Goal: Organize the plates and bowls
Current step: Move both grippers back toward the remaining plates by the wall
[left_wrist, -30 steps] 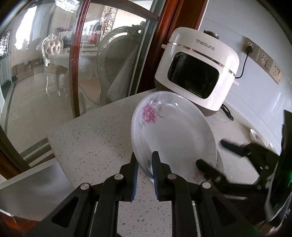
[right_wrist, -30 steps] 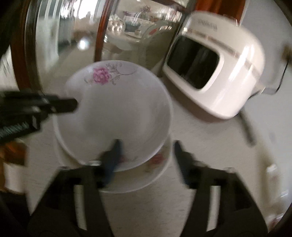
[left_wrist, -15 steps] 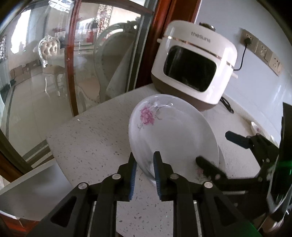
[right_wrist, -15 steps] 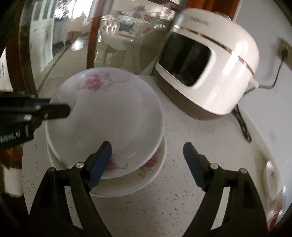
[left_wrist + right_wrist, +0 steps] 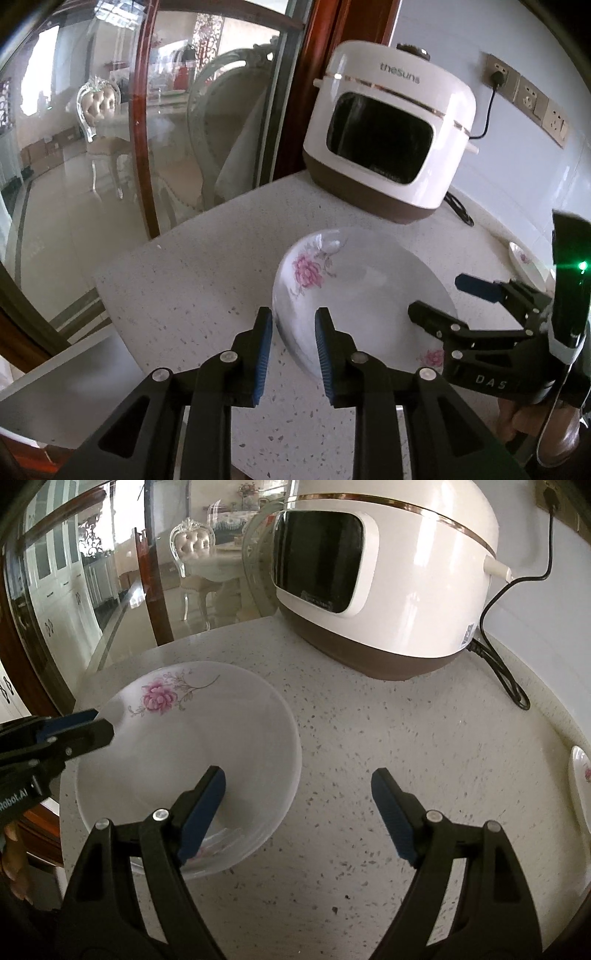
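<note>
The left hand-held gripper (image 5: 291, 328) has spread, releasing the plate (image 5: 362, 295)

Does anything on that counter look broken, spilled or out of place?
Nothing looks broken or spilled. The flowered plate sits on another plate on the speckled counter, with the left gripper open around its rim. A small dish sits near the counter's right edge, only partly in view.

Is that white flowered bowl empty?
Empty: the white flowered bowl shows only bare glazed inside, apart from the right gripper's fingertip dipping over it.
</note>
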The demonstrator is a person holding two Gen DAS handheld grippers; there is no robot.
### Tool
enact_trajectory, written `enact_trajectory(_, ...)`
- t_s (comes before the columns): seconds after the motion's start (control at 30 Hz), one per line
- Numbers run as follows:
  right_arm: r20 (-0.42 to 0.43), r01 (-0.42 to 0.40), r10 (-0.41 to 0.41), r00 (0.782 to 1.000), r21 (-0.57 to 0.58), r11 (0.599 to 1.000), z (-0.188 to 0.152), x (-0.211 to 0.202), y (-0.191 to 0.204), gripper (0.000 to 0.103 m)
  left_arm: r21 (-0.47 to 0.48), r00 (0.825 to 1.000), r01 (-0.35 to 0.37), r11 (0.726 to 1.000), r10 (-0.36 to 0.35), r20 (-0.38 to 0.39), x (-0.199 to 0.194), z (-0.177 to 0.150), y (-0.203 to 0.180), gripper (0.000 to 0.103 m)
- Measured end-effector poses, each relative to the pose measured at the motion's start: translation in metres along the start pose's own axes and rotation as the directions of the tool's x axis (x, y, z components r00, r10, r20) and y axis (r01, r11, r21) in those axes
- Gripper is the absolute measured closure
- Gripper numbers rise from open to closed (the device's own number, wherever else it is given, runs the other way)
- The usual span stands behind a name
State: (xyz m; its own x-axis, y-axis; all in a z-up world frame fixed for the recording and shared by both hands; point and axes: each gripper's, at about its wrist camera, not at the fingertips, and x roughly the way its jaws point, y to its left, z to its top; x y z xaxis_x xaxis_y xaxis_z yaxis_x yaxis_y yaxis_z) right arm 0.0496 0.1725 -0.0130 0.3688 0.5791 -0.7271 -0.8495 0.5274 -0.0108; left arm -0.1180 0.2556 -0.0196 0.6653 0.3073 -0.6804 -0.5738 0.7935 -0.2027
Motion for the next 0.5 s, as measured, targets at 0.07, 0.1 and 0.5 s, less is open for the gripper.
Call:
enact_trajectory(0.07,-0.002,0.009,-0.009,1.000,0.015,1.000,-0.003,0.002,-0.001,0.020,-0.003,1.000,0.006,1.000,-0.006,0.016,-0.002,0.001,-0.002,0.071)
enact_trajectory(0.1,0.002,0.019,-0.019,1.000,0.025,1.000,-0.004,0.000,-0.003,0.019,-0.003,1.000,0.013,1.000,-0.013,0.024,-0.003,0.003,-0.003,0.066)
enact_trajectory(0.5,0.153,-0.035,-0.018,0.988,0.336,0.941,-0.009,-0.041,-0.077,0.016,0.057,0.986,0.124,0.991,-0.130,0.105,-0.014,0.025,-0.056,0.052)
